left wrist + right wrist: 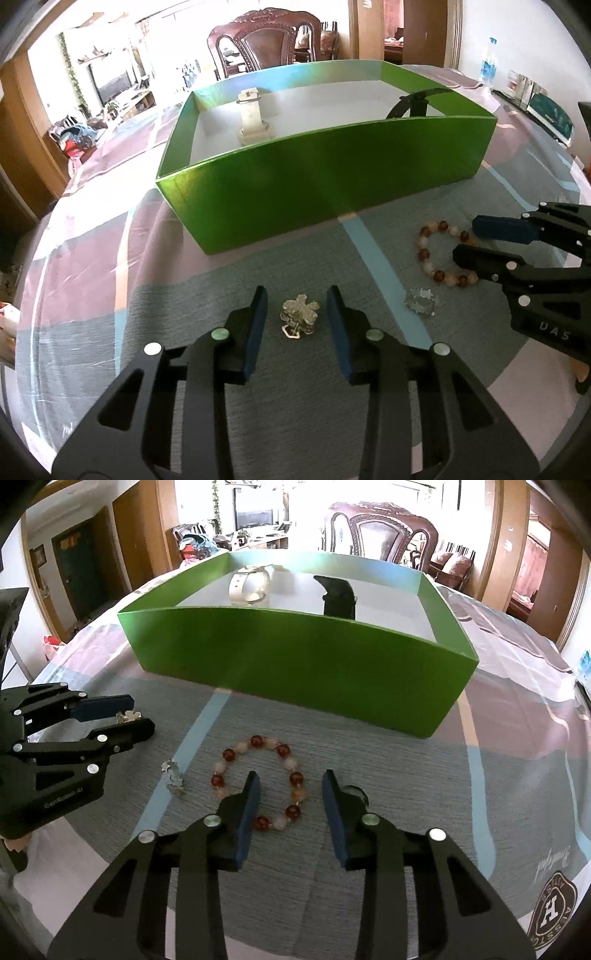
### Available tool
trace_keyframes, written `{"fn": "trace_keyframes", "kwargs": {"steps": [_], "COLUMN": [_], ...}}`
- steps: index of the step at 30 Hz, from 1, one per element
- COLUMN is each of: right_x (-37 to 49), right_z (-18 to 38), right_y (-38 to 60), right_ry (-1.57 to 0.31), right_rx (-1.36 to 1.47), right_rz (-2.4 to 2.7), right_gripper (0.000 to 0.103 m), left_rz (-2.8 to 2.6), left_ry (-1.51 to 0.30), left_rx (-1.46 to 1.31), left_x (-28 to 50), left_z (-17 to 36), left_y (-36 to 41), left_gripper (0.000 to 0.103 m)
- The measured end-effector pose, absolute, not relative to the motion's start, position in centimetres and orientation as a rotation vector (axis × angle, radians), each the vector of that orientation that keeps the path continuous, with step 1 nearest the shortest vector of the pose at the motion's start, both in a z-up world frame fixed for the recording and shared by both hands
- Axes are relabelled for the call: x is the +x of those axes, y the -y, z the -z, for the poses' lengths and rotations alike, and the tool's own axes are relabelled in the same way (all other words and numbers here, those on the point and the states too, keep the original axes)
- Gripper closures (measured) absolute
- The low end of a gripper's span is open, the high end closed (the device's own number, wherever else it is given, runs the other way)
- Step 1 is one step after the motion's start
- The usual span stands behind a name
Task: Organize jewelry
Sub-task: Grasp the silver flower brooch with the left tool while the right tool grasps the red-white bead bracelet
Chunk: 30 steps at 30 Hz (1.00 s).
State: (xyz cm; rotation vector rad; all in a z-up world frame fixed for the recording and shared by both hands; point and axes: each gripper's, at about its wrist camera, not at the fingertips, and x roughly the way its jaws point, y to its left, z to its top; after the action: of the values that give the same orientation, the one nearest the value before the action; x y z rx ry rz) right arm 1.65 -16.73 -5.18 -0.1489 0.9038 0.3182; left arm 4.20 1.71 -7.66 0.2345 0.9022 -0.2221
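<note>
Beaded bracelet [260,783] flat on tablecloth [406,794], right gripper [290,805] wide open straddling its near side; left gripper [297,319] wide open around flower brooch [300,317], nothing gripped; green box [325,177] behind

Tablecloth [369,849] carries green box [295,664], bracelet [258,779], brooch [299,317].

Right gripper [290,786] is held open over the beaded bracelet [263,782] on the tabletop [461,794]. Green box [295,661] is seen behind, white watch [250,583] and black watch [338,598] inside. Left gripper [138,720] is held open around a silver brooch [127,716].
</note>
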Motion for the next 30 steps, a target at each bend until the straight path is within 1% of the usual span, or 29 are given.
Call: {"fn": "trace_keyframes", "kwargs": {"steps": [7, 11, 15, 18, 30], "right_x": [1.52, 1.55, 1.45, 1.46, 1.55], "right_z": [5.16, 5.19, 5.23, 5.21, 5.21], "right_y": [16.55, 16.62, 16.49, 16.57, 16.78], "right_ry": [-0.896, -0.898, -0.891, -0.894, -0.896], "right_rx": [-0.165, -0.157, -0.166, -0.162, -0.136], "right_rz": [-0.309, -0.309, -0.310, -0.310, -0.310], "right_gripper": [0.068, 0.068, 0.067, 0.067, 0.067], "left_rz": [0.231, 0.226, 0.219, 0.207, 0.208], "left_ry": [-0.910, -0.914, -0.916, -0.911, -0.912], "left_rx": [0.210, 0.202, 0.201, 0.211, 0.210], "left_x": [4.59, 4.77, 4.89, 4.88, 4.98], "left_z": [7.55, 7.58, 7.61, 7.61, 7.61], "left_y": [-2.15, -2.40, -2.47, -2.41, -2.52], "left_gripper": [0.069, 0.063, 0.061, 0.058, 0.058]}}
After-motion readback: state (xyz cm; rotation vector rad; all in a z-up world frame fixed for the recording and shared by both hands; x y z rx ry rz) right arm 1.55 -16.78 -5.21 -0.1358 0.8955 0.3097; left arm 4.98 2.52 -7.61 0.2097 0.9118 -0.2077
